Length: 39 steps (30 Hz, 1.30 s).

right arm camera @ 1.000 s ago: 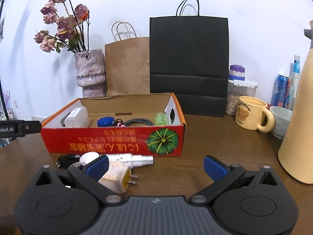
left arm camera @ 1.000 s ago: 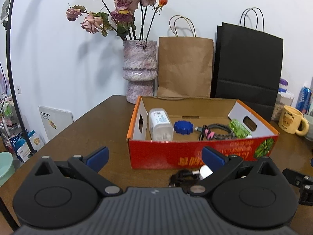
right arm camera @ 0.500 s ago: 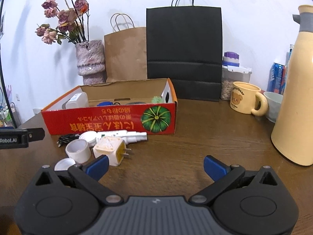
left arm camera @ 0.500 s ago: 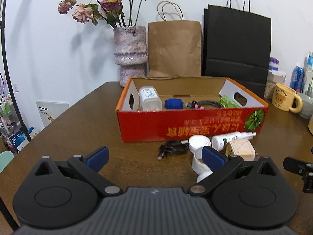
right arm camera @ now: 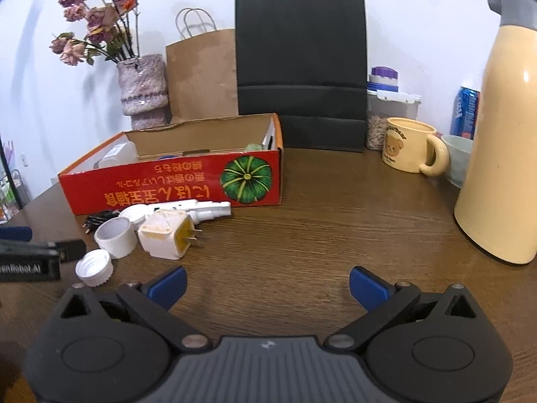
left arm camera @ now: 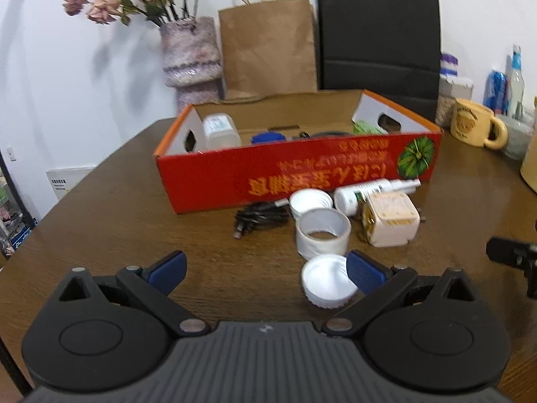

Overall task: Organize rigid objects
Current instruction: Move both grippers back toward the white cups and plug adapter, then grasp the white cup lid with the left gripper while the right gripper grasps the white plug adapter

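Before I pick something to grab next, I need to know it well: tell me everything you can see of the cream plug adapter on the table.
The cream plug adapter is a boxy block of yellowed, plastic-looking material. It lies on the wooden table in front of the red box, with two metal prongs pointing right from an orange-yellow face. The white tape roll sits close on its left, and the white spray bottle lies just behind. Neither gripper touches it.

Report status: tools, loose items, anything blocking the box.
Left tool open, empty. Right tool open, empty. Cap, tape roll, plug, bottle, cable on table before red box. Path clear.
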{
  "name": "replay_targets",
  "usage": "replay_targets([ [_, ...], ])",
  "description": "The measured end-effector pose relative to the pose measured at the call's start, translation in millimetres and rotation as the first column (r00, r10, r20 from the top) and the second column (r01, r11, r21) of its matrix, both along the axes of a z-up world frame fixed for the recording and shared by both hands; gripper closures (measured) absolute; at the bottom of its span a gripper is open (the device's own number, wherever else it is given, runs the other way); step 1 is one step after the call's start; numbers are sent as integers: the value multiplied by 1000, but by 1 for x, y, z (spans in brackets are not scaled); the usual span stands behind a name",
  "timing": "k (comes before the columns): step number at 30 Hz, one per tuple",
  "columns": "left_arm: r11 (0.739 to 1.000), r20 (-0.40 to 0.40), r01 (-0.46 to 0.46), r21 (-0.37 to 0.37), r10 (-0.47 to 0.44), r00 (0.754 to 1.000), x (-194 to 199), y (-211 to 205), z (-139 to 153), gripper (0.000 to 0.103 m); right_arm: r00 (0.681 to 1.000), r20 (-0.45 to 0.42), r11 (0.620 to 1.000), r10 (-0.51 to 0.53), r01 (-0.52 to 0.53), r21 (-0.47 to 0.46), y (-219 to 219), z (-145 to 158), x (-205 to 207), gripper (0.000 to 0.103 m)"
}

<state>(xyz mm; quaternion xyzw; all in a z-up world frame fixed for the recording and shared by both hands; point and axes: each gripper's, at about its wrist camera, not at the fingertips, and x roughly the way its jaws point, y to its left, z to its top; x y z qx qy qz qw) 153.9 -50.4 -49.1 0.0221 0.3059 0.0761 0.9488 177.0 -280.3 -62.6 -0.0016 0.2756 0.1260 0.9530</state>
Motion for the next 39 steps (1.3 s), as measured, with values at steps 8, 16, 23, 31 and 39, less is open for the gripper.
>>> replay_targets([
  [8, 999, -47, 40, 19, -39, 998, 8, -12, -13, 0, 1000, -3, 1000, -25, 25, 1, -2, -3, 0, 0],
  [16, 997, -75, 70, 18, -69, 995, 14, -17, -20, 0, 999, -11, 999, -38, 38, -4, -1, -6, 1, 0],
  [23, 994, -73, 107, -21, -108, 991, 15, -17, -21, 0, 999, -22, 999, -42, 41, -12, 1, -8, 3, 0],
  [31, 989, -60, 128, -78, -133, 989, 13, -12, -20, 22, 998, -29, 999, -49, 48, -22, 2, -11, 4, 0],
  [39, 990, -38, 115, -86, -118, 992, 9, -8, -17, 62, 998, -33, 998, -58, 57, -32, 2, -13, 4, 0],
])
